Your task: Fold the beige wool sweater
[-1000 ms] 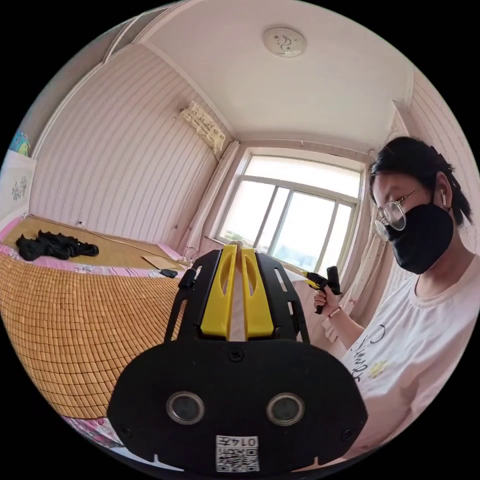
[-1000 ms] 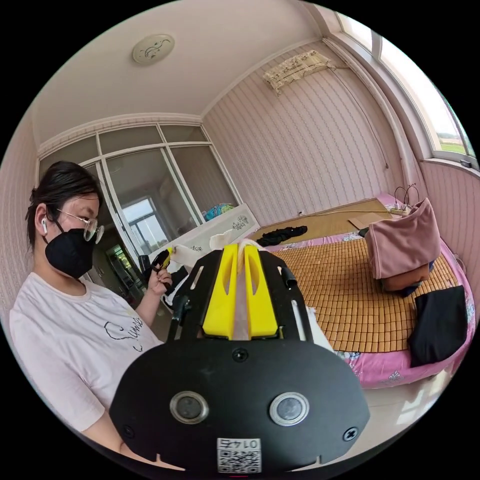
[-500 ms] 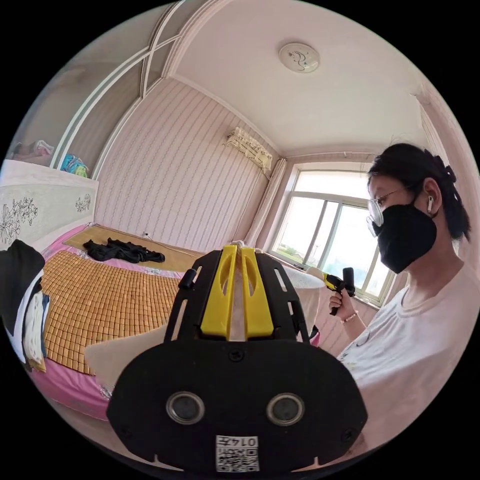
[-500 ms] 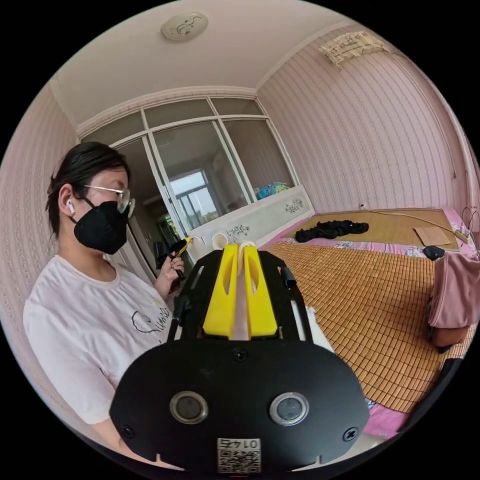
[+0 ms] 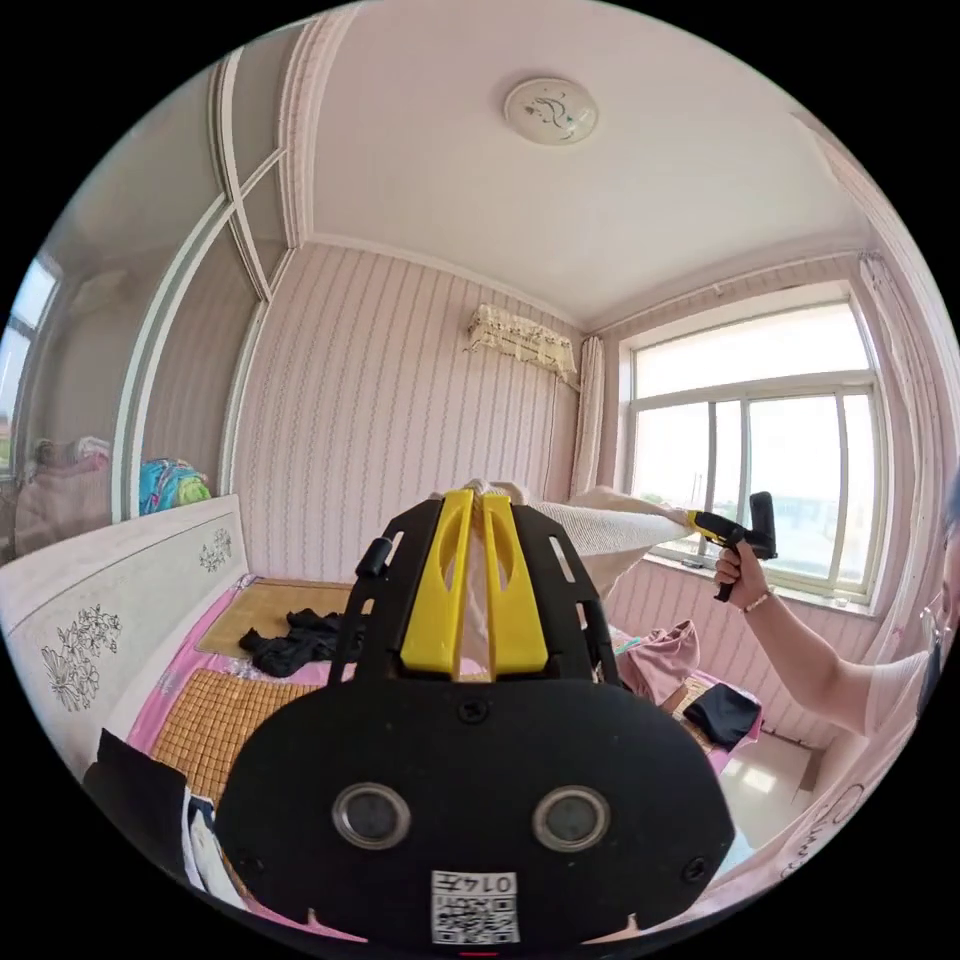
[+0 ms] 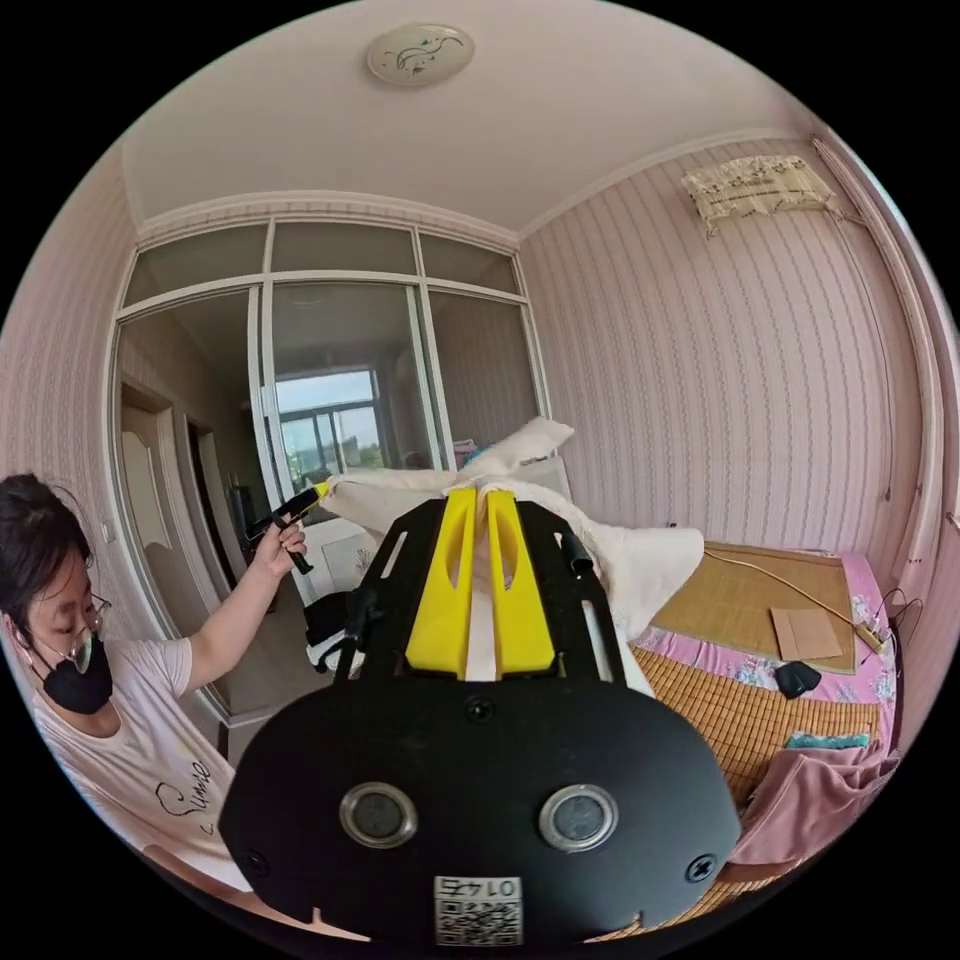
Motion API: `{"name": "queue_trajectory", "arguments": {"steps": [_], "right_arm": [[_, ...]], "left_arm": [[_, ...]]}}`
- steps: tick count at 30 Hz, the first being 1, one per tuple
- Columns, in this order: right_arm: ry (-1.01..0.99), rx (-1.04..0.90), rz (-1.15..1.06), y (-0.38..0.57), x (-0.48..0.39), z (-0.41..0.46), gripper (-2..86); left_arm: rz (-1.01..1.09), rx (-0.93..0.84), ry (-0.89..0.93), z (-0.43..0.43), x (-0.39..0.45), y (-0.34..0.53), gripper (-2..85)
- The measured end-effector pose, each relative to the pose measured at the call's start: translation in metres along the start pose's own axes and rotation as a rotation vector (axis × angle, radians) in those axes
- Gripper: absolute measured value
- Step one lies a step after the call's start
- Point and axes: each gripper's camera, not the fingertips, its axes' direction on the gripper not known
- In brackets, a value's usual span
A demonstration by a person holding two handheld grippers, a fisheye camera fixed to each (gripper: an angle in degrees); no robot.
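Observation:
The beige wool sweater is held up in the air, stretched between both grippers. In the left gripper view, my left gripper is shut on one top corner of the knit. From there the cloth runs right to my right gripper, held in a raised hand. In the right gripper view, my right gripper is shut on the sweater, whose body hangs down behind the jaws. The top edge leads left to my left gripper, gripped by the person's other hand.
Below lies a bed with a bamboo mat and a white headboard. A black garment, a pink garment and a black folded piece lie on it. The person stands by glass doors.
Both hands have risen and spread apart, so the sweater now hangs stretched between the grippers. Both cameras have swung round; the person has slid towards the edge of each view.

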Motion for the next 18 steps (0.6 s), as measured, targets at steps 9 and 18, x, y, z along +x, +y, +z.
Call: {"name": "queue_trajectory", "arguments": {"steps": [9, 18], "right_arm": [[0.047, -0.451, 0.446, 0.209, 0.109, 0.158, 0.3], [0.073, -0.946, 0.827, 0.412, 0.105, 0.228, 0.3]], "left_arm": [[-0.241, -0.622, -0.066, 0.1, -0.066, 0.235, -0.8], [-0.436, -1.174, -0.125, 0.094, -0.061, 0.465, -0.8]]}}
